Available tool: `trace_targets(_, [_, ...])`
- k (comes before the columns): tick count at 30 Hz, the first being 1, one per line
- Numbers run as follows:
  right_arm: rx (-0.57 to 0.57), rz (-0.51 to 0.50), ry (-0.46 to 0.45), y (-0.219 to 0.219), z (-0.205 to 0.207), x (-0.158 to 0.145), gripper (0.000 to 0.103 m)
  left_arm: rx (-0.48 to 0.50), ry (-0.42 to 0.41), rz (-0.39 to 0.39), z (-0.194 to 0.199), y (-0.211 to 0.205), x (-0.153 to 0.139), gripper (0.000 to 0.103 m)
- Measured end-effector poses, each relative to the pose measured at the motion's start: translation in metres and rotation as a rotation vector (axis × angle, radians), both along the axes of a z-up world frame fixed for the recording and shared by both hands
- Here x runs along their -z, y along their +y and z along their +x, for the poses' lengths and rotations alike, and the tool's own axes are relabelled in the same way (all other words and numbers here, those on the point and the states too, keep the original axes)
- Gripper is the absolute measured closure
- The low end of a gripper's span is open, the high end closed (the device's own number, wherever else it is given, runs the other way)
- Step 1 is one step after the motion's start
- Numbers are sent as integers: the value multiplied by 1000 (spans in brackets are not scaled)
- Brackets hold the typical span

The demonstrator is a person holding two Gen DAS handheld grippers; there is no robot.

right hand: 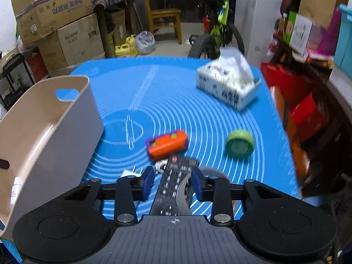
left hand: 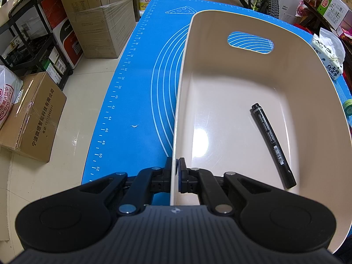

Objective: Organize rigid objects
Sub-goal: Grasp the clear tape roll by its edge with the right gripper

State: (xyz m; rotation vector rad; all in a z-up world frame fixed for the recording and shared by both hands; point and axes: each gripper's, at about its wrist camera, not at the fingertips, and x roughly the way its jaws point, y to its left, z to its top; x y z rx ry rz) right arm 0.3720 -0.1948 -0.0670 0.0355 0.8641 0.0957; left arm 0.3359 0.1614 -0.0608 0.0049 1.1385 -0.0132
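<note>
Left claw (left hand: 177,169) clamps bin (left hand: 220,22) — marker (left hand: 273,145) inside

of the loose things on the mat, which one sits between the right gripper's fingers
The black remote control: it lies between the right gripper fingers, while the orange block and green tape roll lie beyond.

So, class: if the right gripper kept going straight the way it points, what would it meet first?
Probably the black remote control, already lying between the right gripper's open jaws; the orange toy block lies just beyond.

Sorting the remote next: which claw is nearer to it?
Right. The right claw straddles the remote, not yet gripping; the left claw clamps the bin wall.
</note>
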Motion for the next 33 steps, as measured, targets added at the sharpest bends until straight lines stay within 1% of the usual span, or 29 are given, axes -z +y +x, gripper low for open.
trace_targets(7, [25,17,38,-4,0,24,54,0,0,1,0,0,0,98])
trace_targets(10, [29,30,55,-4,2,29,61,0,0,1,0,0,0,98])
trace_targets(13, [30,43,69,-4,5,33,73,0,0,0,0,0,0,98])
trace_targets(23, [58,64,95,-9,12,45,78,-1,0,-2,0,0,0,98])
trace_targets(26, [49,60,94,-9,12,47,85,-1,0,-2,0,0,0,98])
trace_targets(29, [42,42,90,-7,11,46,87,-1,0,-2,0,0,0,98])
trace_targets(33, [30,20,52,-3,5,40,87,-1,-1,-2,0,0,0,98])
